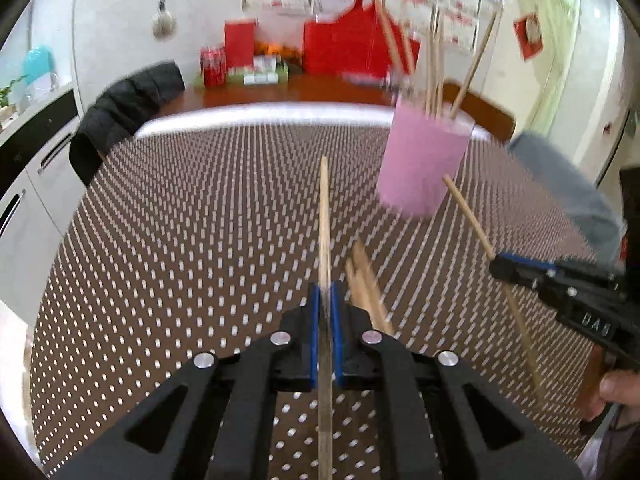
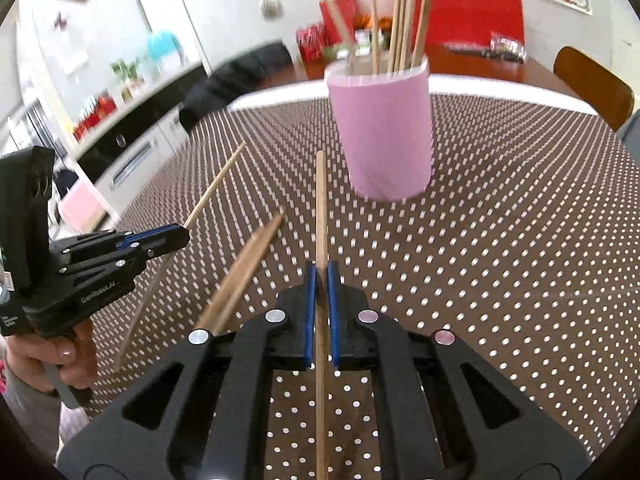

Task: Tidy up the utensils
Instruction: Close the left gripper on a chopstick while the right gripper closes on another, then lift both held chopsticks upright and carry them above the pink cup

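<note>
My left gripper (image 1: 327, 292) is shut on a wooden chopstick (image 1: 325, 216) that points forward above the table. My right gripper (image 2: 321, 276) is shut on another wooden chopstick (image 2: 321, 208), also pointing forward. A pink cup (image 1: 424, 162) holding several chopsticks stands ahead on the right; in the right wrist view the pink cup (image 2: 382, 132) is just beyond the held stick. Two loose chopsticks (image 1: 366, 280) lie on the cloth between the grippers; these chopsticks (image 2: 244, 272) show left of my right gripper. The right gripper (image 1: 500, 266) and left gripper (image 2: 182, 236) see each other.
The table carries a brown cloth with white dots (image 1: 180, 240). A black jacket hangs on a chair (image 1: 128, 108) at the far left. A wooden chair (image 2: 592, 84) stands at the far right. Red boxes and cans (image 1: 240, 56) sit on a table behind.
</note>
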